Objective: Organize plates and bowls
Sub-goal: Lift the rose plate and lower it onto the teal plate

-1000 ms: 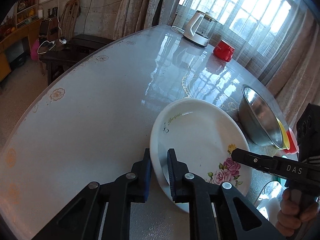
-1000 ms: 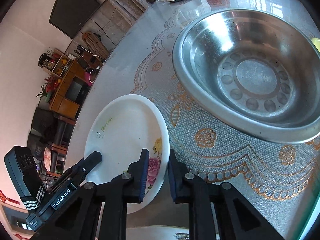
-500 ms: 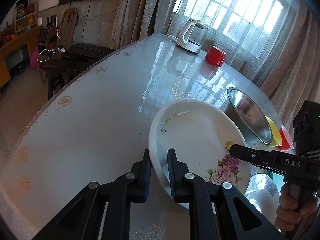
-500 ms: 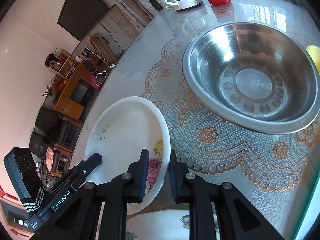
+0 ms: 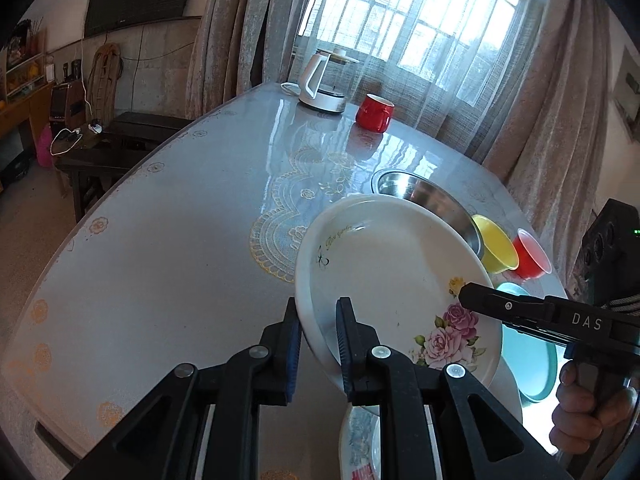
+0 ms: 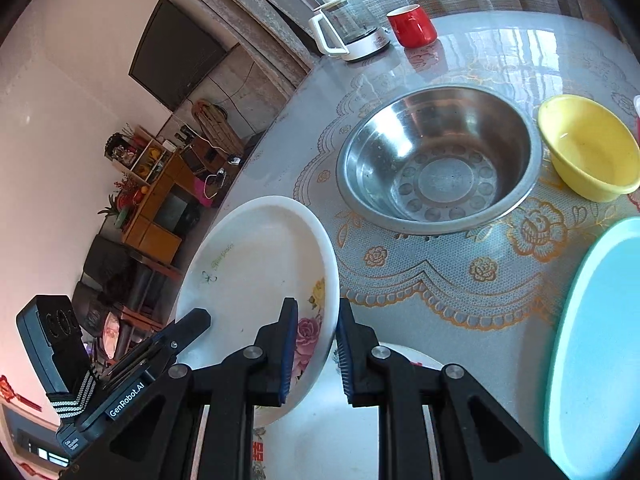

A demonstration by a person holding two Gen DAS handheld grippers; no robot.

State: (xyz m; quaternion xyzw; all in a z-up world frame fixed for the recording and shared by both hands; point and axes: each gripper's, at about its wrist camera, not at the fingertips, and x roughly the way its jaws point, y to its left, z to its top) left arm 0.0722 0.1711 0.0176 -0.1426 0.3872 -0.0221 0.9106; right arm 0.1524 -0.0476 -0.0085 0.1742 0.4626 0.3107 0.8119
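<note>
Both the left tool (image 5: pixel 317 344) and right tool (image 6: pixel 316 344) pinch the flowered plate (image 5: pixel 394 280) by its rim, raised beside the steel bowl (image 6: pixel 438 160).

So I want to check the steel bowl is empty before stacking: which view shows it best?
The right wrist view: it looks down into the steel bowl, showing its whole rim and bare embossed bottom. The left wrist view shows only a low sliver, mostly hidden behind the lifted floral plate.

Domestic living-dining room: lace-covered dining table (image 5: pixel 168 248), curtained window (image 5: pixel 420 16), wall television (image 6: pixel 176 52), wooden cabinet (image 6: pixel 160 204), kettle (image 5: pixel 322 80).
</note>
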